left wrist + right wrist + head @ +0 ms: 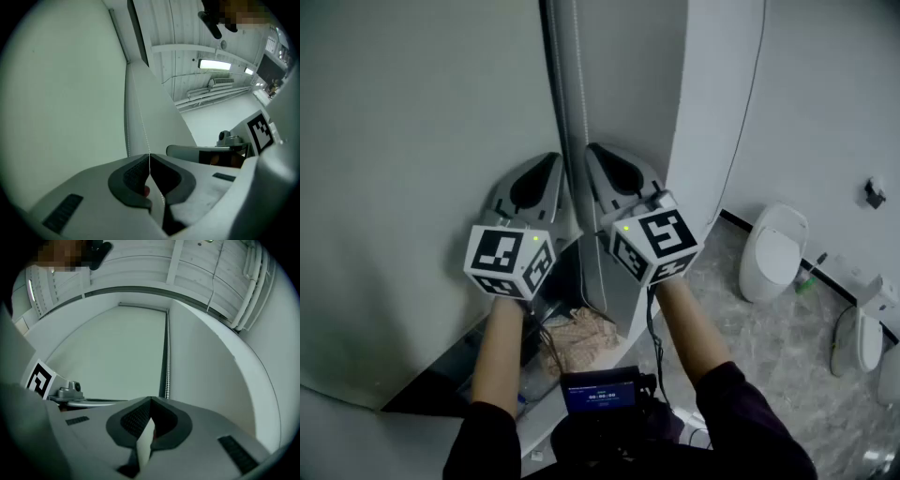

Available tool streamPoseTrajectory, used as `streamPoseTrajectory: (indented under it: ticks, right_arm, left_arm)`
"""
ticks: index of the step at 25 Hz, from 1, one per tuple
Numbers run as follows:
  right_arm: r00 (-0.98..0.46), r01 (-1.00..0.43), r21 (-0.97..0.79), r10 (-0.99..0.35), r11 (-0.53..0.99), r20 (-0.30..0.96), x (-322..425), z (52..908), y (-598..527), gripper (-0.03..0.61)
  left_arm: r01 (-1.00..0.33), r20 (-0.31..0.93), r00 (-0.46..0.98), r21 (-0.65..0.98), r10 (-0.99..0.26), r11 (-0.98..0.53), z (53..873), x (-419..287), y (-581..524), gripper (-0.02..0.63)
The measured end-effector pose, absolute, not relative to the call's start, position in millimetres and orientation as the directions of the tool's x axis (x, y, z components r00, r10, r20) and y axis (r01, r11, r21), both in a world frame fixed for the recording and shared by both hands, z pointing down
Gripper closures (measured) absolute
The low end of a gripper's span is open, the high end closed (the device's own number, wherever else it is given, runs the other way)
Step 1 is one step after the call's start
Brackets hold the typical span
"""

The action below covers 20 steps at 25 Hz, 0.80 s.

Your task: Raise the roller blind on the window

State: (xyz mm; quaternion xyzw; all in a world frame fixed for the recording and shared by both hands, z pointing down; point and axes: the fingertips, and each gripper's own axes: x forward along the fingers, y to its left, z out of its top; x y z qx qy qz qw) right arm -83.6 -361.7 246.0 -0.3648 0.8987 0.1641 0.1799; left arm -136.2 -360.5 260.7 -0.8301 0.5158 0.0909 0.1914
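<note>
Head view: the chain [577, 103] hangs vertically along the right edge of the blind [412, 141], running toward 12 o'clock between the two grippers. The left gripper [551, 164] is pinching it. The right gripper [595, 155] is pressed together, apparently empty, with the chain just beside its tips at 1 o'clock.

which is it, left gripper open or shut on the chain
Shut on it: the bead chain runs down between the closed jaws of the left gripper.
</note>
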Motion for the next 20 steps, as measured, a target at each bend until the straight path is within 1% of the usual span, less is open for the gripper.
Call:
streamPoseTrajectory:
  ticks: [4,8,11,14,20]
  right_arm:
    - [-0.665,-0.72,0.162,-0.604,0.675,-0.438,-83,247,-362,0.571]
    - [-0.654,-0.714,0.119,-0.596,0.69,-0.466,-81,238,-361,0.571]
    - [-0.654,-0.712,0.118,-0.594,0.692,-0.469,-82,224,-362,0.571]
    - [-0.662,-0.705,0.137,-0.577,0.696,-0.478,-84,197,-363,0.571]
    - [-0.656,-0.707,0.164,-0.552,0.688,-0.515,-82,133,-355,0.569]
  left_arm:
    - [-0.891,-0.35,0.453,-0.22,-0.82,-0.398,261,-137,-359,0.603]
    - [-0.89,-0.354,0.454,-0.22,-0.818,-0.399,256,-138,-360,0.603]
    - [-0.88,-0.354,0.475,-0.209,-0.806,-0.427,247,-134,-366,0.601]
    - [-0.869,-0.358,0.496,-0.212,-0.791,-0.448,225,-127,-375,0.601]
    - [-0.864,-0.393,0.503,-0.227,-0.77,-0.449,158,-122,-398,0.6]
